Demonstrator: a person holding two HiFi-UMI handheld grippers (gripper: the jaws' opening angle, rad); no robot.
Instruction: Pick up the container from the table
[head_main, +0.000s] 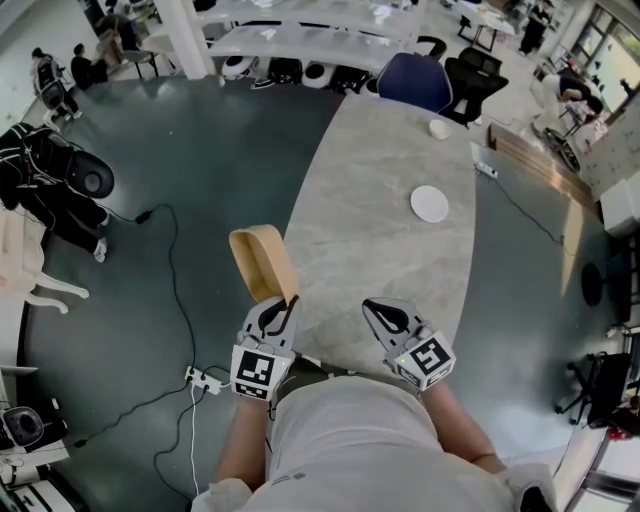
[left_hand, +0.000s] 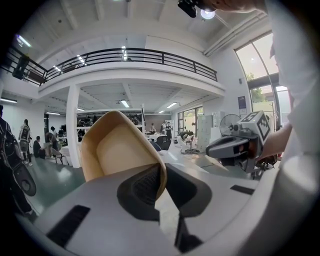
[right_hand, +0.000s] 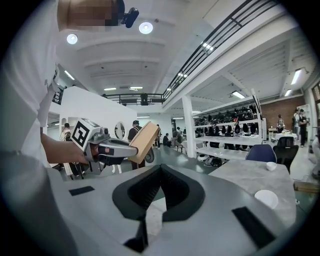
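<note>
Now: container (head_main: 260, 262) clear of the table (head_main: 380, 200)

My left gripper (left_hand: 162, 172) pinches the tan container's near rim. It juts forward, long axis away from me, over the table's left edge. My right gripper (right_hand: 160, 172), jaws together and empty, sits alongside.

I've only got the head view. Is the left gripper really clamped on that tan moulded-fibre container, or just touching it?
Observer: Clamped. The left gripper view shows the jaws of the left gripper pinching the side wall of the tan moulded-fibre container, one inside, one outside.
Operator: And the right gripper?
Observer: Its own view shows the right gripper with jaws together, nothing between them.
Operator: Container clear of the table?
Observer: Yes; the right gripper view shows it in the air, off the grey marbled table.
</note>
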